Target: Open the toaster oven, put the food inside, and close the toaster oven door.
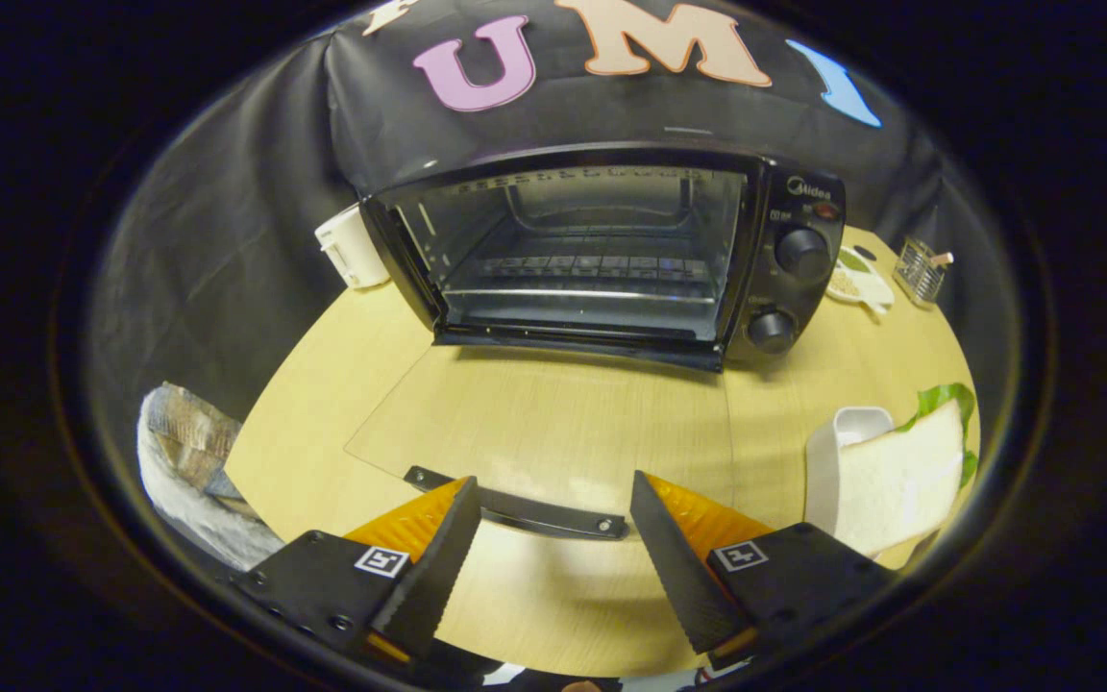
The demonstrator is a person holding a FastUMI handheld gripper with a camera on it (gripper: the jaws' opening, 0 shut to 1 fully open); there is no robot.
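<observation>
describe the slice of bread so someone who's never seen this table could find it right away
Start at the black toaster oven, whose glass door lies folded down flat on the wooden table. From its knob side, come toward the open gripper: the bread slice stands beside a white cup. It is the pale, square, crusted piece with green lettuce behind it.

You're seeing a dim booth with soft overhead light pooling on the table (803,375). Pale glare streaks the oven's glass door (553,423). Fisheye bending curves the edges, where detail blurs and darkens.
</observation>
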